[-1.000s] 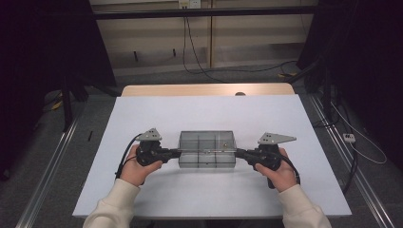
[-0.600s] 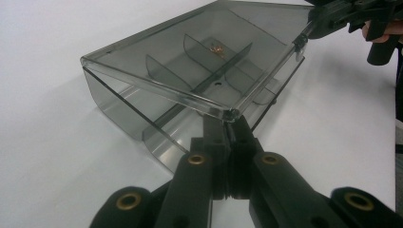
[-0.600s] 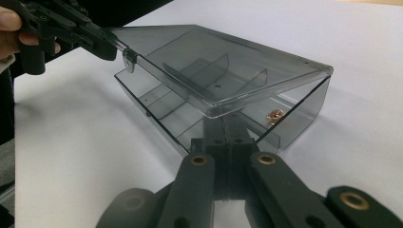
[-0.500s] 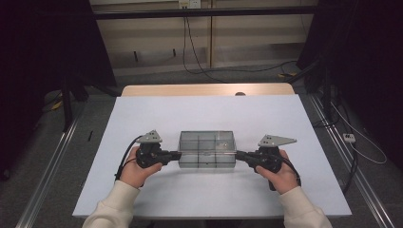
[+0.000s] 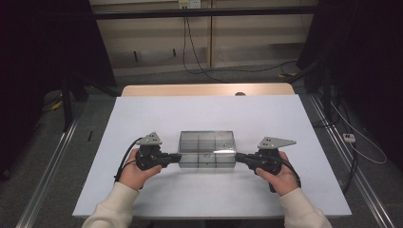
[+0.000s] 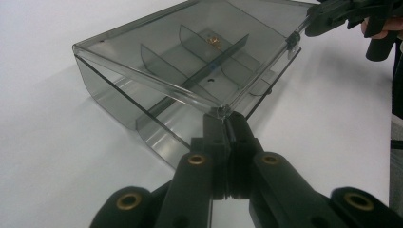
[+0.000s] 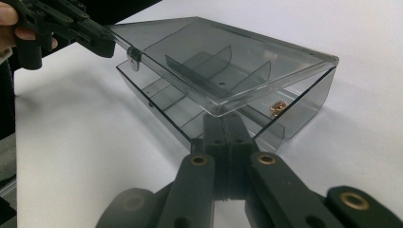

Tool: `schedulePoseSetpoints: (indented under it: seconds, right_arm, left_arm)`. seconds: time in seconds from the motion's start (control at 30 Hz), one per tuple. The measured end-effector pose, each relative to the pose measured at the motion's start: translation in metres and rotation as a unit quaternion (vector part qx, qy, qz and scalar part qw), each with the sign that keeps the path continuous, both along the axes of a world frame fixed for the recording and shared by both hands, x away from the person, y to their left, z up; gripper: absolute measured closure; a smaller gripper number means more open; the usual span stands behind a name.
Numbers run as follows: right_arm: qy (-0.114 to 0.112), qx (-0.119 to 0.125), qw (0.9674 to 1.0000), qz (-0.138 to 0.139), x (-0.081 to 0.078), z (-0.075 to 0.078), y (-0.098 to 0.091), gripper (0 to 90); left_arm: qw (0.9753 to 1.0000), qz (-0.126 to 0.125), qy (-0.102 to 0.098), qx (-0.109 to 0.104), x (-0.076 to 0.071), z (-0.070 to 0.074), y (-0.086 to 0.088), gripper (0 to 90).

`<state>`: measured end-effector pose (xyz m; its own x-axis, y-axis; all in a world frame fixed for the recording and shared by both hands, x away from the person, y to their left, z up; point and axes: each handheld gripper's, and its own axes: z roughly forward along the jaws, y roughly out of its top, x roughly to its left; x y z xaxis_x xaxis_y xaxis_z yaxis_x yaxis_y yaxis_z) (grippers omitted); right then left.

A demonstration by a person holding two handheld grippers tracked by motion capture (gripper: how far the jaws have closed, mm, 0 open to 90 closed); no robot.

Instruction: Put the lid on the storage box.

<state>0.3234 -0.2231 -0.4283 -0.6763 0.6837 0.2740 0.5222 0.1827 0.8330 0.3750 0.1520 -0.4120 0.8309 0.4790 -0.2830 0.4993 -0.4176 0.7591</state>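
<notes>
Box [image 5: 207,149] of smoky clear plastic sits near the middle of the white desk [image 5: 199,111], a little toward my side, and I have it flanked. From the high view my left claw [image 5: 177,159] meets it at its 9 o'clock end and my right claw [image 5: 239,158] at its 3 o'clock end, both along the near edge, the two hands well apart with the box between them.

Along the left claw's own view, the box [image 6: 190,76] lies at 12 o'clock, just beyond the tips. The jaws there are pressed together on the near corner of the hinged lid [image 6: 199,52], pinching its thin edge. The lid is tilted up off the tray, open like a shallow wedge. At 2 o'clock in that view the other claw [image 6: 309,23] grips the far corner of the same lid.

Along the right claw's own view the box [image 7: 223,80] again stands at 12 o'clock, touching the tips. These jaws too are pressed together on the lid's [image 7: 214,61] near corner. The left claw [image 7: 107,40] comes in at 10 o'clock and holds the opposite corner beside a small clasp [image 7: 134,58].

Inside, dividers [image 6: 209,57] split the tray into compartments. I can see a small brass-coloured piece [image 7: 278,108] lying in an end compartment, at 2 o'clock from the right claw's tips; what it is I cannot tell.
</notes>
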Motion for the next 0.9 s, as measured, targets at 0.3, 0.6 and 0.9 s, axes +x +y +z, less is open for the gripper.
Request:
schedulePoseSetpoints:
  seconds: [0.3, 0.6, 0.9]
  right_arm:
    - [0.002, -0.005, 1.0, 0.001, -0.0029, -0.0018, 0.0002, 90.0]
    - [0.002, -0.01, 0.9999, 0.004, -0.0053, -0.0034, 0.0008, 90.0]
    - [0.004, -0.015, 0.9999, 0.007, -0.008, -0.0063, 0.0012, 90.0]
  left_arm:
    - [1.0, -0.001, 0.001, 0.008, -0.0021, -0.0025, -0.0001, 88.8]
    - [0.9999, -0.002, 0.002, 0.012, -0.0044, -0.0034, 0.001, 88.8]
    - [0.9999, -0.004, 0.006, 0.013, -0.0073, -0.0049, 0.0032, 88.8]
